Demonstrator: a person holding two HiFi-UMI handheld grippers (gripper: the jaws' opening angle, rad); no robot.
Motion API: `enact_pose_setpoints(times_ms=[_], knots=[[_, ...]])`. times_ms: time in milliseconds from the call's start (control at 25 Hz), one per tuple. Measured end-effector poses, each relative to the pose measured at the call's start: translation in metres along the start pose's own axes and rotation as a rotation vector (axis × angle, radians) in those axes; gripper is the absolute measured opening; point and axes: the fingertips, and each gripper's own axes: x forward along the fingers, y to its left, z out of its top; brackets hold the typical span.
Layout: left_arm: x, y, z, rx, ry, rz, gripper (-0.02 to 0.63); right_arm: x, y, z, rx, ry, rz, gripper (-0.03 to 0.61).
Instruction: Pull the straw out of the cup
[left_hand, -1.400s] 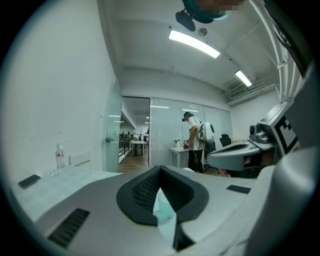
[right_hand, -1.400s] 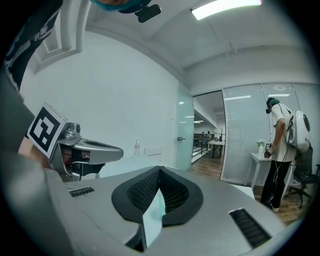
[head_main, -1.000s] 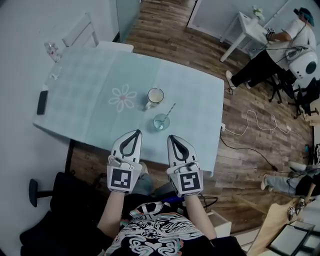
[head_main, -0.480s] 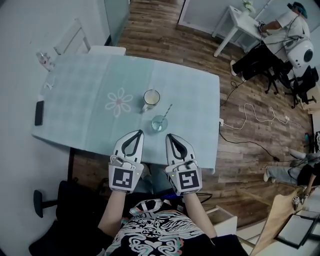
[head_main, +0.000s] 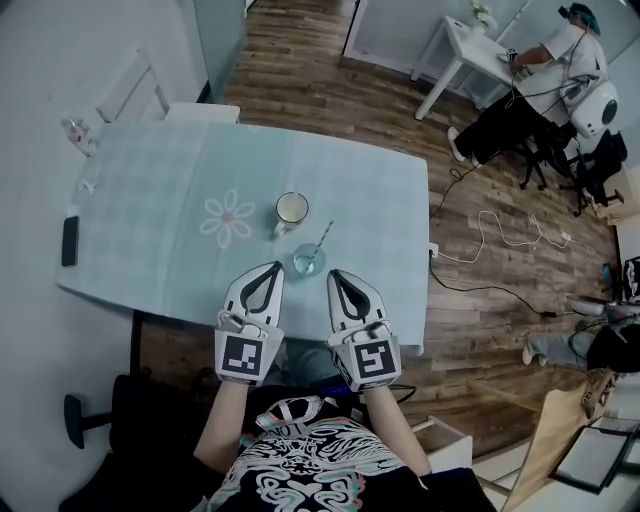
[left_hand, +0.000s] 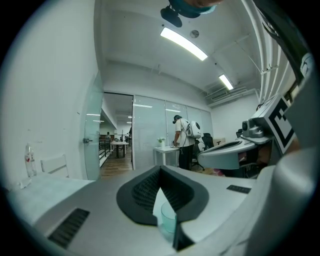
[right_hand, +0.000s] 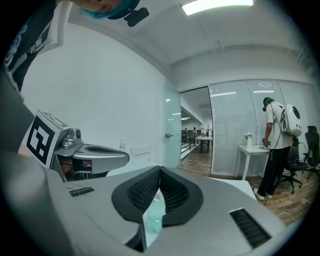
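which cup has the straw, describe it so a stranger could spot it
On the pale green table, look near the edge closest to the person, beside the white mug. The clear glass cup stands there; unlike the mug, it is see-through and has a straw leaning out.

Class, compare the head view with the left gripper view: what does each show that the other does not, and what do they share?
Only the head view shows the mug, the straw, the phone and the flower print on the table. Only the left gripper view shows the ceiling lights and the lit corridor. Both show the glass cup, the bottle and the person at the white desk.
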Motion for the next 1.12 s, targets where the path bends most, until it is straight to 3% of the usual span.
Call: enact_pose_setpoints(times_ms=[640, 1120], knots=[[0.024, -0.015, -0.012, 0.005, 0.025, -0.084, 0.012, -0.001, -0.028, -0.019, 0.01, -0.003, -0.095, 0.011], [0.057, -0.014, -0.026, -0.034, 0.047, -0.086, 0.018, 0.014, -0.041, -0.041, 0.038, 0.075, -0.07, 0.011]])
